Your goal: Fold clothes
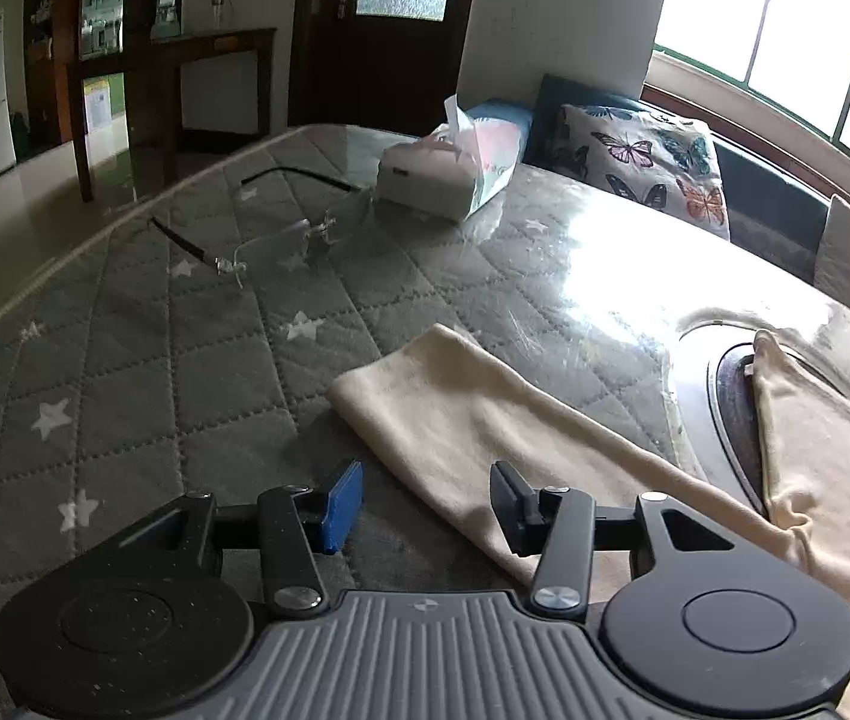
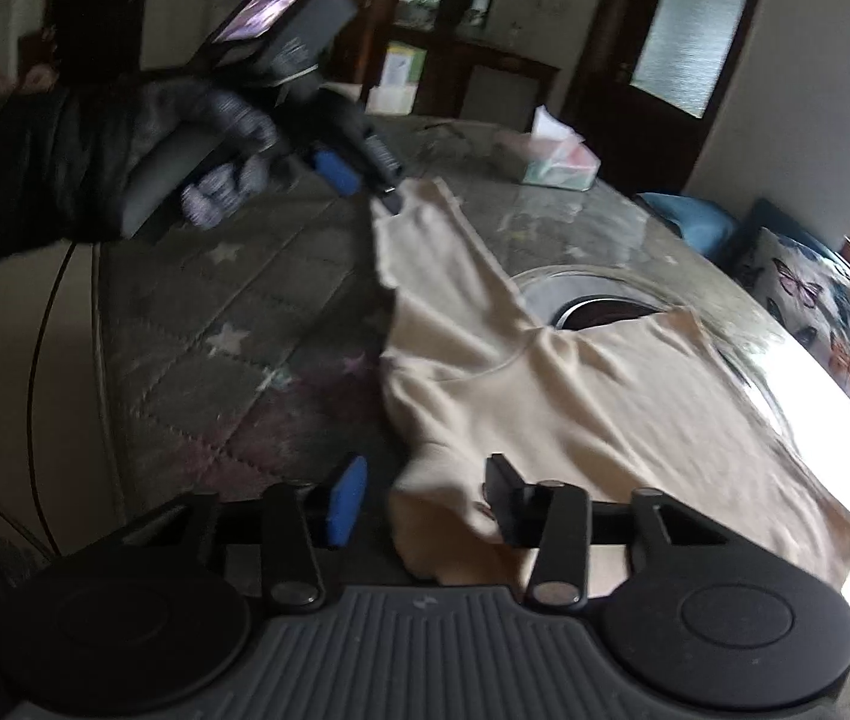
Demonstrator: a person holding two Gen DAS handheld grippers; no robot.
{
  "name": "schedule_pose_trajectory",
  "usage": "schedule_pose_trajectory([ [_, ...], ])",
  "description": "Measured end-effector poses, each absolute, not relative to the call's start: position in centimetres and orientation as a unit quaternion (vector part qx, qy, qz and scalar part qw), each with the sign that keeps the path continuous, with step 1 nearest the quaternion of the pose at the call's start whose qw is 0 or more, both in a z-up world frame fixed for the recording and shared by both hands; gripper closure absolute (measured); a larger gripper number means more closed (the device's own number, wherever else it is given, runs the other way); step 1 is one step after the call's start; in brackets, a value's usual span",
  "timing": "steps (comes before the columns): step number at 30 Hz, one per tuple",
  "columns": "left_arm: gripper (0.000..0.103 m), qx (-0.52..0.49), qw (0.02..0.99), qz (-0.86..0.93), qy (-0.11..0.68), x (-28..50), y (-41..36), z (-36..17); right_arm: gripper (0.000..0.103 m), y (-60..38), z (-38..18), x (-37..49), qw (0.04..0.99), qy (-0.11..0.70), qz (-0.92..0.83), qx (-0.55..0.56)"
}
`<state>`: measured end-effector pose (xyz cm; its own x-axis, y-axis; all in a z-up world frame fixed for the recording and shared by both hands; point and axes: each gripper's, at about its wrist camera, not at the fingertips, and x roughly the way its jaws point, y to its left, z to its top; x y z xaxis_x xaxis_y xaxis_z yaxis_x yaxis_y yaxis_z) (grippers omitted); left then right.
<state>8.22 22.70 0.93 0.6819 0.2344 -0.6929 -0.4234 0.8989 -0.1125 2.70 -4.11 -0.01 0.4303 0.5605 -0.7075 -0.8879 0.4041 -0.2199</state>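
Cream shirt (image 2: 574, 396) covers quilted grey star-patterned table (image 1: 143, 372).

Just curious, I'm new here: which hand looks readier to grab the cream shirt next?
Probably right: the right gripper has an edge of the cream shirt between its open fingers; the left gripper stands open by the sleeve.

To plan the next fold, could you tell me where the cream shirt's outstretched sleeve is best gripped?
Probably at the sleeve's open cuff end, coming in from the quilted side: it lies flat and free on the table, before the left gripper.
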Motion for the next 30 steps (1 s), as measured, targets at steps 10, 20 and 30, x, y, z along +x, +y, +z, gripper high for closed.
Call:
schedule_pose_trajectory([
  [10,0.1,-0.105,0.919,0.197,0.325,8.0,22.3,1.5,0.097,-5.8,1.3,2.8,0.787,0.293,0.47,-0.271],
  [20,0.097,-0.086,0.913,0.201,0.345,8.5,22.6,0.6,0.092,-6.1,-0.2,1.7,0.77,0.305,0.491,-0.271],
  [30,0.095,-0.079,0.918,0.191,0.339,7.1,22.7,2.2,0.087,-11.0,2.3,2.0,0.801,0.317,0.45,-0.237],
])
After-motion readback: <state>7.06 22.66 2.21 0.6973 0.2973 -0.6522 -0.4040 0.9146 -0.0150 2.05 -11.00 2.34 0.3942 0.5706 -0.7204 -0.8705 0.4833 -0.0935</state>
